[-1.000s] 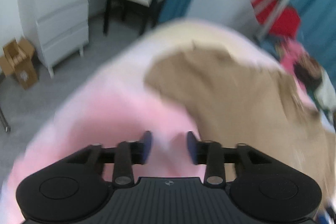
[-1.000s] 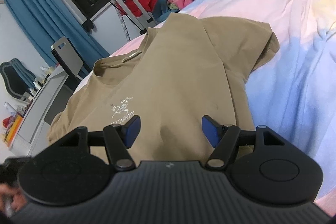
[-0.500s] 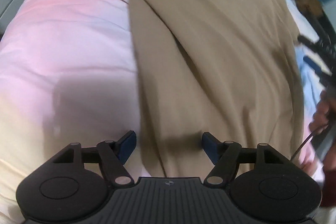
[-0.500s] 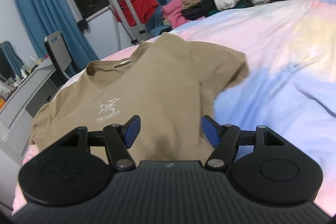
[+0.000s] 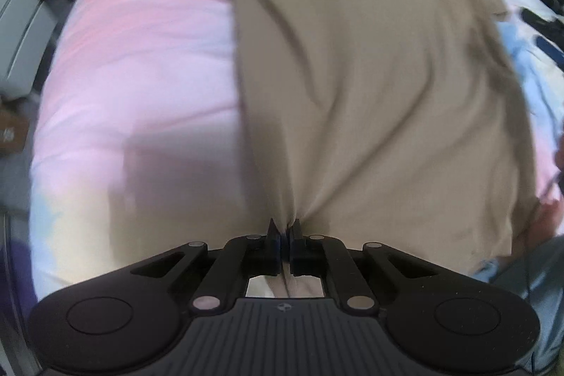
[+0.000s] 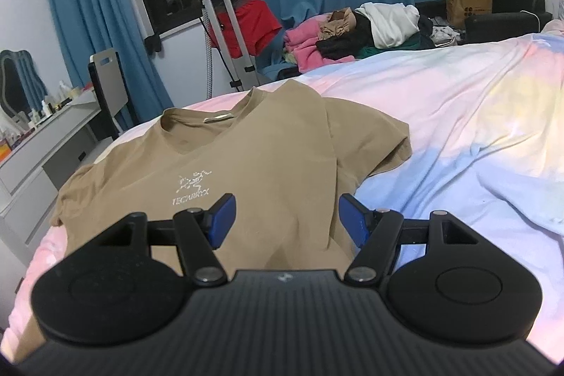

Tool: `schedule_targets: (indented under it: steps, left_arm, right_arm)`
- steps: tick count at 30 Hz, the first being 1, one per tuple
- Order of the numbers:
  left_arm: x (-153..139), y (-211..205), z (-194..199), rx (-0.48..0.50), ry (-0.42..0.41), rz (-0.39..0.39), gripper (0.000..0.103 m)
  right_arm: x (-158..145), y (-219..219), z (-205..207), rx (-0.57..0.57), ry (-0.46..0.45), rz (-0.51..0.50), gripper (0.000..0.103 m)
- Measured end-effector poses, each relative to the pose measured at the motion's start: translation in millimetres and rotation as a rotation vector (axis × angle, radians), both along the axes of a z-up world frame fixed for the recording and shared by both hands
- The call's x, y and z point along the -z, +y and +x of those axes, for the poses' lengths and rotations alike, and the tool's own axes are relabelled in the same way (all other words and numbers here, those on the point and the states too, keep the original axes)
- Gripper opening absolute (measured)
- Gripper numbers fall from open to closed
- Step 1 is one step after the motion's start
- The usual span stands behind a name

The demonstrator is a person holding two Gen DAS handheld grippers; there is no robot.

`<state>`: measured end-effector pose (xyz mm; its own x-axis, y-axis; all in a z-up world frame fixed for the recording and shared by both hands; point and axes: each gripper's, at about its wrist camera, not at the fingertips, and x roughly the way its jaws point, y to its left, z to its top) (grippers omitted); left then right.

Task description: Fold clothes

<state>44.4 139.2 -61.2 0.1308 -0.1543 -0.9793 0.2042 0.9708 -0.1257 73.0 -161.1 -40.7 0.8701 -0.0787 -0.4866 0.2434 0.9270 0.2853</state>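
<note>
1 tan T-shirt, 2 grippers

The black left gripper with 2 blue-tipped fingers is squeezed tight. Its 2 fingers press together with only a thin slit between them. A fold of tan cloth is pinched in that slit, and the cloth puckers right at the tips. The arms of this gripper are pulled in close to the middle.

The black right gripper with 2 blue finger pads is spread wide. Its 2 pads stand far apart and nothing sits between them. It hangs low and points ahead, almost level, tipped a little down.
</note>
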Motion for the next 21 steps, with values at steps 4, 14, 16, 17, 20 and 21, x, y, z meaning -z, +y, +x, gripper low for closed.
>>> schedule_targets:
  steps: [4, 14, 16, 17, 20, 21]
  left_arm:
    - [-5, -4, -2, 0.032, -0.047, 0.031, 0.021]
    - [-98, -24, -4, -0.008, -0.432, 0.028, 0.088]
    - [-111, -40, 4, -0.019, -0.524, -0.001, 0.091]
    - [-117, -49, 7, -0.022, -0.569, -0.016, 0.093]
    - [-124, -93, 20, -0.028, -0.686, -0.067, 0.098]
    - [-124, -103, 24, -0.031, -0.72, -0.086, 0.101]
  right_arm:
    - [-2, -2, 1, 0.002, -0.008, 0.031, 0.068]
    - [-19, -5, -6, -0.02, -0.081, 0.043, 0.071]
    - [-20, -7, -7, -0.023, -0.094, 0.059, 0.079]
    - [-20, -9, -7, -0.024, -0.101, 0.072, 0.08]
    - [-20, -16, -6, -0.028, -0.103, 0.116, 0.081]
    - [-20, -18, -6, -0.028, -0.104, 0.13, 0.081]
